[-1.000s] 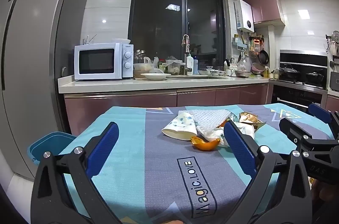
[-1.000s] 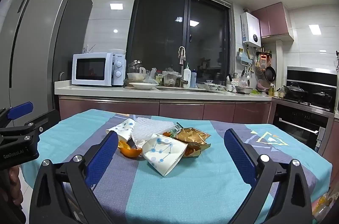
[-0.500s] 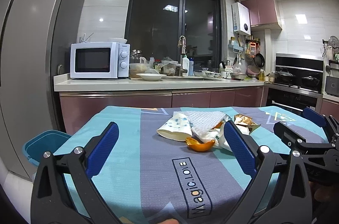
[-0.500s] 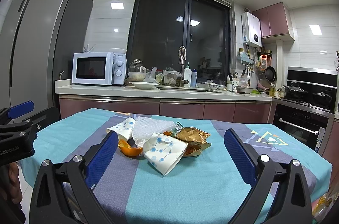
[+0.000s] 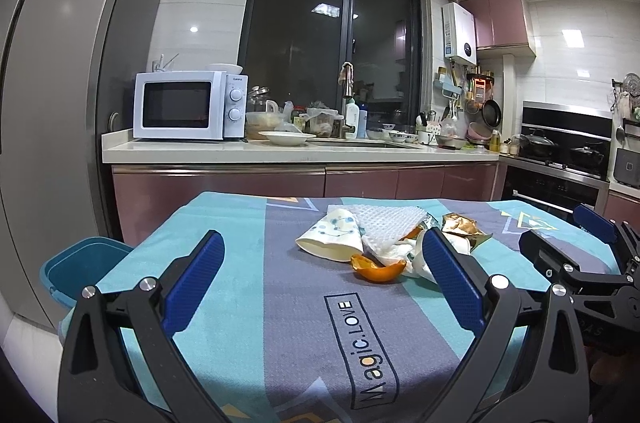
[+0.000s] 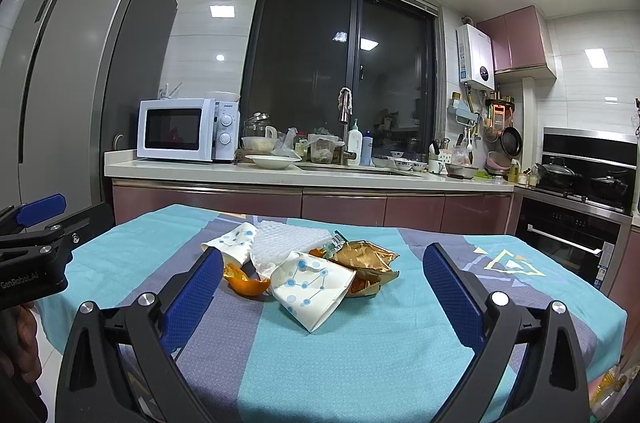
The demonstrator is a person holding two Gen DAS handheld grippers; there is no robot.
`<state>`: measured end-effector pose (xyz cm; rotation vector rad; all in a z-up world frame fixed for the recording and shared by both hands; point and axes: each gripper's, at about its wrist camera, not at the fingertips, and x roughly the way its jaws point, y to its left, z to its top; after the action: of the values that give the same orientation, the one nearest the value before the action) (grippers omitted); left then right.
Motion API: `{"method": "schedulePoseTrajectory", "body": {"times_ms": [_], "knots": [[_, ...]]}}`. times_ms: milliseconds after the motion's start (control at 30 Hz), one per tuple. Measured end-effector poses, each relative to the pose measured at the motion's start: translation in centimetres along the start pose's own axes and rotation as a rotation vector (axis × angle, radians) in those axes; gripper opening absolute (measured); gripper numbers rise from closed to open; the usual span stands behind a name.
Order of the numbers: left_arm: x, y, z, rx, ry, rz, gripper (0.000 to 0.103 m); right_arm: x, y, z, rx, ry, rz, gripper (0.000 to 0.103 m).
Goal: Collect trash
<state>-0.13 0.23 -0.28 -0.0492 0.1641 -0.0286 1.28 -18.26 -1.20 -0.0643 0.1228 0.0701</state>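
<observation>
A pile of trash lies mid-table on the teal and grey cloth: a paper cup on its side, white bubble wrap, an orange peel and a gold snack wrapper. In the right wrist view the pile shows a second crushed paper cup, the peel, the bubble wrap and the wrapper. My left gripper is open and empty, short of the pile. My right gripper is open and empty, also short of it.
A blue bin stands on the floor at the table's left edge. Behind the table runs a counter with a microwave, dishes and a sink. A fridge stands at left, an oven at right.
The left gripper has drifted slightly, so the pile sits a little lower and nearer in its view. The right gripper has hardly moved. Both stay open.
</observation>
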Motion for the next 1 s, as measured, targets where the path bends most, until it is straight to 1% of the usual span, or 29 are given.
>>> {"method": "schedulePoseTrajectory", "body": {"times_ms": [133, 733, 867, 900, 1000], "knots": [[-0.2, 0.2, 0.1, -0.009, -0.007, -0.008, 0.098, 0.0, 0.0, 0.0, 0.000, 0.001, 0.000, 0.097], [-0.1, 0.6, 0.3, -0.015, -0.011, -0.001, 0.098, 0.0, 0.1, 0.1, -0.004, 0.001, 0.001, 0.097], [0.4, 0.5, 0.6, 0.003, -0.002, 0.006, 0.098, 0.1, 0.0, 0.3, 0.004, 0.007, -0.003, 0.097], [0.5, 0.5, 0.7, 0.009, 0.001, 0.007, 0.098, 0.7, -0.2, 0.9, 0.004, 0.010, -0.002, 0.097], [1.3, 0.3, 1.3, 0.033, 0.014, 0.009, 0.098, 1.2, -0.7, 1.5, 0.000, 0.013, -0.011, 0.097]]}}
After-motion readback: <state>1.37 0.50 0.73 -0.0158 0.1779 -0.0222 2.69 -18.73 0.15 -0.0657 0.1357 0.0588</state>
